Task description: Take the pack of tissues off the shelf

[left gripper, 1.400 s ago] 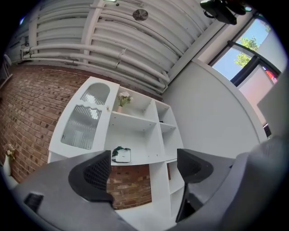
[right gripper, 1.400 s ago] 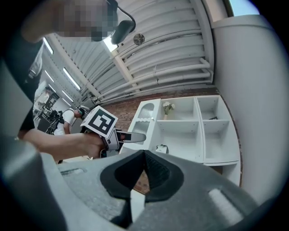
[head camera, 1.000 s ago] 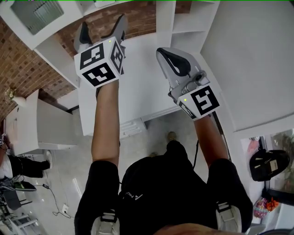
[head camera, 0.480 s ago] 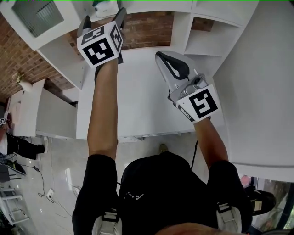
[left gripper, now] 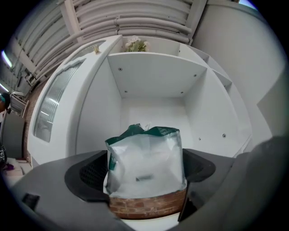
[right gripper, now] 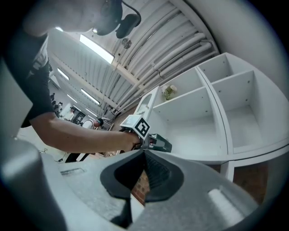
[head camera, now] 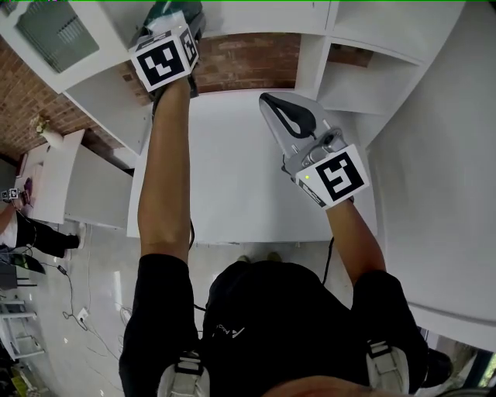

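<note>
The pack of tissues (left gripper: 145, 167), white plastic with a dark green top, stands at the front of a white shelf compartment (left gripper: 153, 81). My left gripper (left gripper: 146, 178) has a jaw pressed against each side of it, shut on the pack. In the head view the left gripper (head camera: 169, 17) is raised to the upper shelf, and only the pack's green top (head camera: 167, 8) shows. The right gripper view shows the pack (right gripper: 161, 144) sticking out past the left gripper's marker cube (right gripper: 140, 127). My right gripper (head camera: 269, 99) hangs over the white desk, shut and holding nothing.
A white desk top (head camera: 232, 178) lies below the shelves with a brick wall (head camera: 248, 58) behind it. More white compartments (head camera: 364, 77) sit to the right. A small plant (left gripper: 137, 44) stands on top of the shelf unit. A person stands at far left (head camera: 23, 233).
My left gripper has risen from above the desk up to the shelf and now has the pack between its jaws. The right gripper has barely moved.
</note>
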A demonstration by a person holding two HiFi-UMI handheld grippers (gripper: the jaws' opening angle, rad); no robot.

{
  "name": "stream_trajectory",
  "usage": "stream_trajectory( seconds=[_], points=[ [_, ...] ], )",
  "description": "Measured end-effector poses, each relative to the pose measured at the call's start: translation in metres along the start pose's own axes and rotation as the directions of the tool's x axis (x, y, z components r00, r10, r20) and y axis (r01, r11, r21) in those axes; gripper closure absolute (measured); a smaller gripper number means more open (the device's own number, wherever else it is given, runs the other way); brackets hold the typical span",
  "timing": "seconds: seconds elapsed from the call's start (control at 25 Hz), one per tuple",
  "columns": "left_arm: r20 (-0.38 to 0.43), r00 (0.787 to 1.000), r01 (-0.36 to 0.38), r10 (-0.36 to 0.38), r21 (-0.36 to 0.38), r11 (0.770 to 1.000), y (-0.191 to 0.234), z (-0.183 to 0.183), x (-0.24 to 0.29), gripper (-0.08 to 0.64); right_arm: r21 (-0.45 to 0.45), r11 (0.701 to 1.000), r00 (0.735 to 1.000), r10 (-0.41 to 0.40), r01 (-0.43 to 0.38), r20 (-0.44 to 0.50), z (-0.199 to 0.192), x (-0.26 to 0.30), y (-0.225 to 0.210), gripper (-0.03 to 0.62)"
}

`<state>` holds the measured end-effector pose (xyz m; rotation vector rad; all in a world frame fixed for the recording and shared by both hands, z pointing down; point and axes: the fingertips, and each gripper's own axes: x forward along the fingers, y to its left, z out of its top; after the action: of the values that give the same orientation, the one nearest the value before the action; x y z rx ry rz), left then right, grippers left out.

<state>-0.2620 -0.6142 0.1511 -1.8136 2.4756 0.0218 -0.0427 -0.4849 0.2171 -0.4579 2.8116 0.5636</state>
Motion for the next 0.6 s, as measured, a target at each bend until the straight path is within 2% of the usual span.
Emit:
stream_trajectory(
  seconds=[0.2,0.32,0.48,0.6],
  points=[
    [-0.031,0.999,0.021,-0.021,-0.011,1.000,-0.003,-0.008,0.020,0.069,0.010,1.000,1.000,0.000,0.000,0.008,-0.013,0.004,-0.011,0.591],
    [-0.034,0.999,-0.004,0.004,-0.020,1.000,0.001,-0.012,0.025,0.072,0.019,1.000,1.000,-0.005,0.005,0.007,-0.019,0.004,-0.016,0.591],
    [-0.016,0.998,-0.056,0.056,-0.005,0.998,0.009,-0.010,0.023,0.161,0.029,0.999,1.000,-0.014,0.014,0.004,-0.025,0.002,-0.020,0.591],
    [0.001,0.998,-0.068,0.068,0.007,0.998,0.011,-0.010,0.021,0.205,0.035,0.999,1.000,-0.019,0.019,-0.002,-0.030,0.000,-0.021,0.591]
  ],
)
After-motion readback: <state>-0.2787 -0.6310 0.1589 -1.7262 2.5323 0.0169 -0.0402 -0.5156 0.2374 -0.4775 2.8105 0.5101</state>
